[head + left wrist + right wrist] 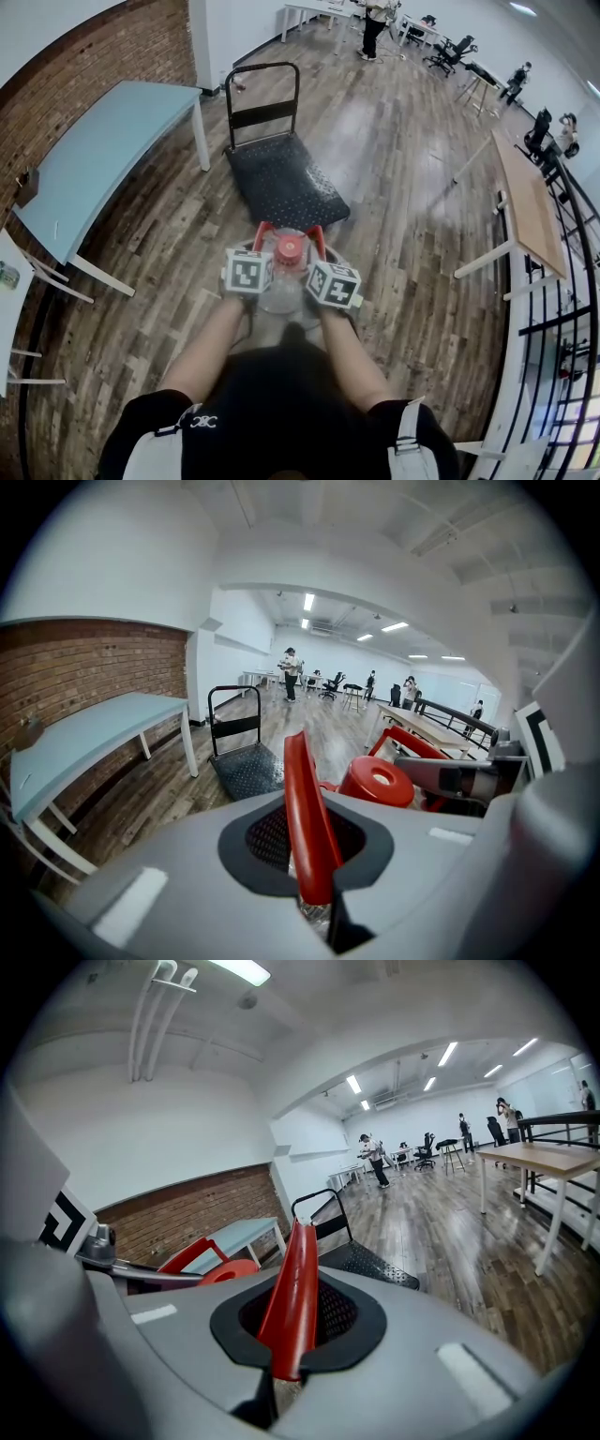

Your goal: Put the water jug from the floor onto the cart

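Over wood floor (403, 187), left gripper (315, 885) and right gripper (281, 1358) clamp jug handles (305, 799).

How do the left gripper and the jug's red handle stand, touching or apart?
Touching. In the left gripper view, the left gripper pinches the red handle between its jaws, no gap.

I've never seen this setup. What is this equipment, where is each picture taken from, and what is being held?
No robot: a person works two hand-held tongs. The head view looks down from a camera on the person's head; each gripper view comes from a camera on its tongs. The left tongs and right tongs are each shut on a red plastic handle of the clear water jug with a red cap. Ahead on the wooden floor stands the black flat cart; the jug is not on it yet.
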Demonstrator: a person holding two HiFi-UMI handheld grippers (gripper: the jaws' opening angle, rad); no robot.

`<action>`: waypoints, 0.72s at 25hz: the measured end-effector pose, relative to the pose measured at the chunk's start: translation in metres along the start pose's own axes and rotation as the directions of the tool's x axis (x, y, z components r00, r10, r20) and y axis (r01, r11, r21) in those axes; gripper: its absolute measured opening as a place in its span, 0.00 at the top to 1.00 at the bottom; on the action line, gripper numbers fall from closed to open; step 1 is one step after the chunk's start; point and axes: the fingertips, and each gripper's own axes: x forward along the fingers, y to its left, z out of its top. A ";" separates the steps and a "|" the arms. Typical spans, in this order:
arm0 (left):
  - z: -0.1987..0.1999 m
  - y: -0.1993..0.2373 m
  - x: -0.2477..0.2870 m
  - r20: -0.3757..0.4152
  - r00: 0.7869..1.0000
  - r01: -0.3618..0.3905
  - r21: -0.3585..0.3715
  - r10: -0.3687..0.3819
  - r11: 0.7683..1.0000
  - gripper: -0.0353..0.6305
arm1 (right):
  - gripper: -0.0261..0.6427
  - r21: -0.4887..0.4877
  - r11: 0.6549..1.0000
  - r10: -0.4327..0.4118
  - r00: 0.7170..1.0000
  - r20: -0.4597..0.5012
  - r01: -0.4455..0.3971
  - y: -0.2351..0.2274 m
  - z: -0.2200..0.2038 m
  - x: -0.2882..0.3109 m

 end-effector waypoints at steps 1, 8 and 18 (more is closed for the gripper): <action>0.003 0.004 0.005 0.000 1.000 -0.004 0.002 0.004 1.000 0.92 | 0.92 0.003 1.000 0.004 1.000 -0.003 -0.004 0.000 0.002 0.007; 0.031 0.019 0.045 -0.003 1.000 -0.024 -0.010 0.024 1.000 0.92 | 0.92 0.012 0.999 0.041 0.999 -0.026 -0.040 -0.015 0.018 0.057; 0.071 0.048 0.116 -0.038 0.996 -0.082 -0.025 0.081 0.996 0.92 | 0.92 -0.006 0.995 0.099 0.990 -0.100 -0.100 -0.035 0.049 0.142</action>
